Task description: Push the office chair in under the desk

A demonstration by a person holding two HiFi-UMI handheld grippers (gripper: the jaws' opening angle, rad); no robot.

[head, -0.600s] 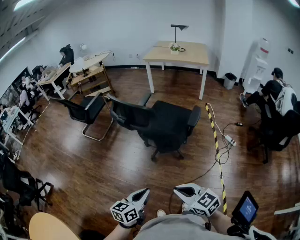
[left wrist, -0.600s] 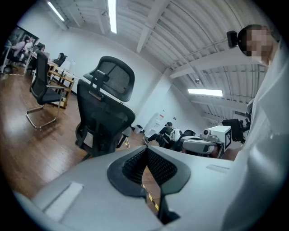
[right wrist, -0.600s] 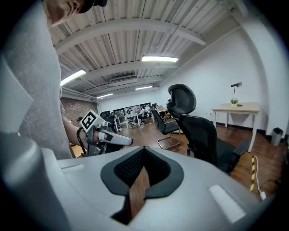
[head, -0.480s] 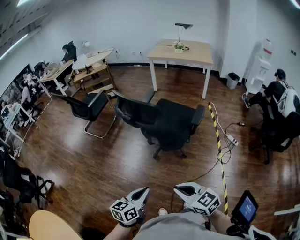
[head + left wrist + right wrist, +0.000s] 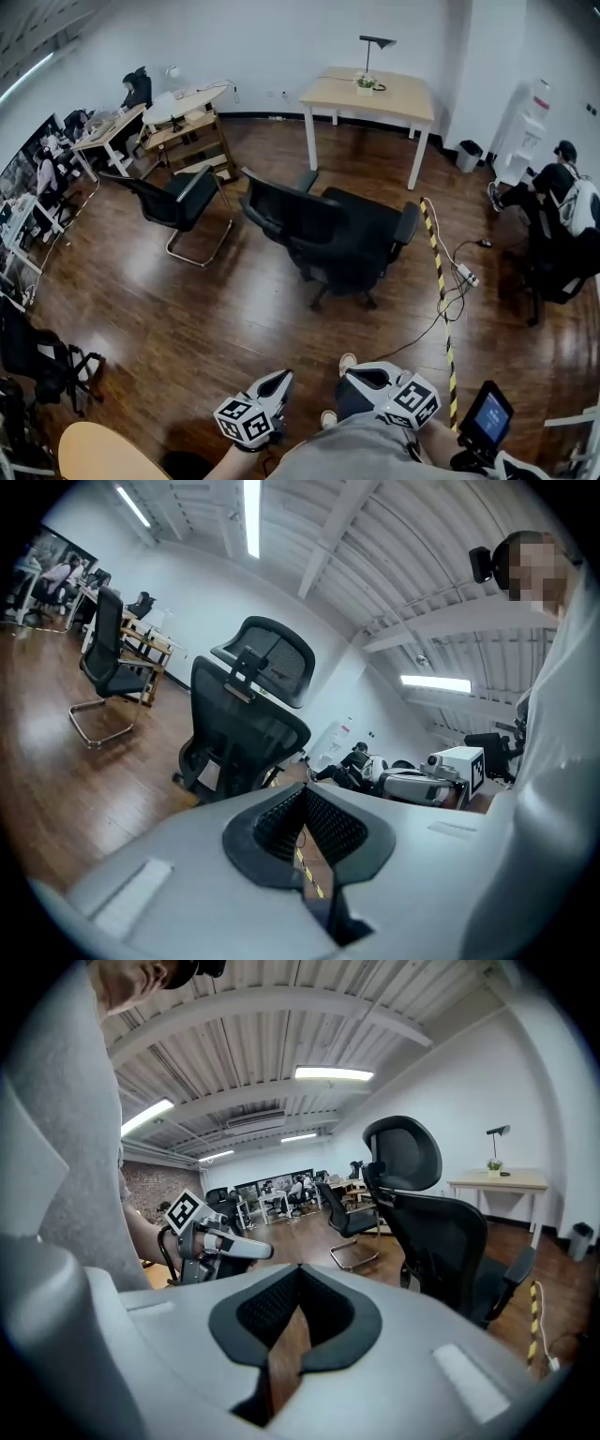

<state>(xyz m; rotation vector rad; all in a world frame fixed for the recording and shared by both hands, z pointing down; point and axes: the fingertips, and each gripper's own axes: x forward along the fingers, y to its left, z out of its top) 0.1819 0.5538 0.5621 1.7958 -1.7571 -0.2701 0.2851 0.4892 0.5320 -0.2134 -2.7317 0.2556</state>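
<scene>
**Office chair out on the open floor, clear of both shut grippers**

The office chair [image 5: 354, 246] stands near the middle of the wooden floor [image 5: 187, 319]. It is well apart from your fingers and touches neither gripper. The desk [image 5: 373, 94] sits at the floor's far edge, against the back wall. The chair is between you and the desk, short of it and not under its top.

Your left gripper [image 5: 279, 379] has its jaws pressed together with nothing between them. Your right gripper [image 5: 362, 378] is the same, closed and empty.

The head view alone shows the layout. It takes in the chair's wheeled base, a cantilever chair [image 5: 175, 201] to its left and a yellow-and-black strip [image 5: 437, 281] along the floor to its right. It also shows a lamp [image 5: 376, 43] at the desk's far edge.

The left gripper view shows the chair's mesh back and headrest [image 5: 267, 658] from behind, with your right gripper at the right of the frame. The desk does not appear there.

The right gripper view shows the chair's seat and armrest side-on. It has the desk beyond at the right and your left gripper at the left.

You hold both grippers low in front of your body, side by side and near each other. Their tips point forward toward the chair and slightly down, with the marker cubes turned back toward you.
</scene>
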